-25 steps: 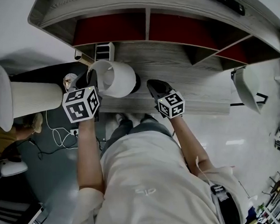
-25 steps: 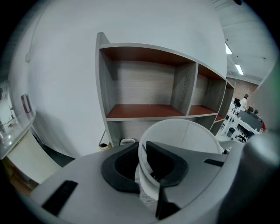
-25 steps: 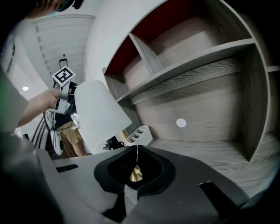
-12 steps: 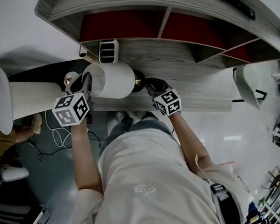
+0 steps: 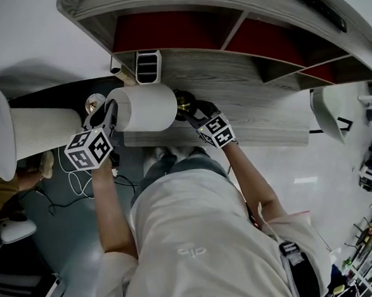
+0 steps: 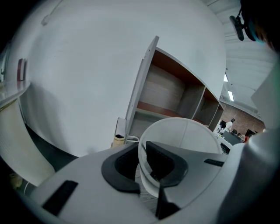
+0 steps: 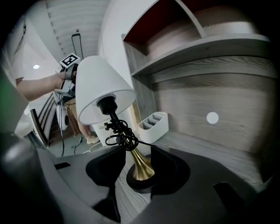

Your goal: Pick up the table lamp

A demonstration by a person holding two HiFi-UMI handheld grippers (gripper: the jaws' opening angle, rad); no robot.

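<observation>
The table lamp (image 5: 146, 107) stood on the counter (image 5: 260, 120), its shade rim (image 6: 175, 119) pinched in the narrow left hand-held gripper (image 6: 144, 164), its brass stem (image 7: 139, 162) rising straight ahead between the opening jaws of the right hand-held gripper (image 7: 133, 168) (pads not touching).

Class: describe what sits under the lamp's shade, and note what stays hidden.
Under the shade are a black socket, a coiled black cord, a brass stem and a black base on the desk. The shade's inside is covered.
</observation>
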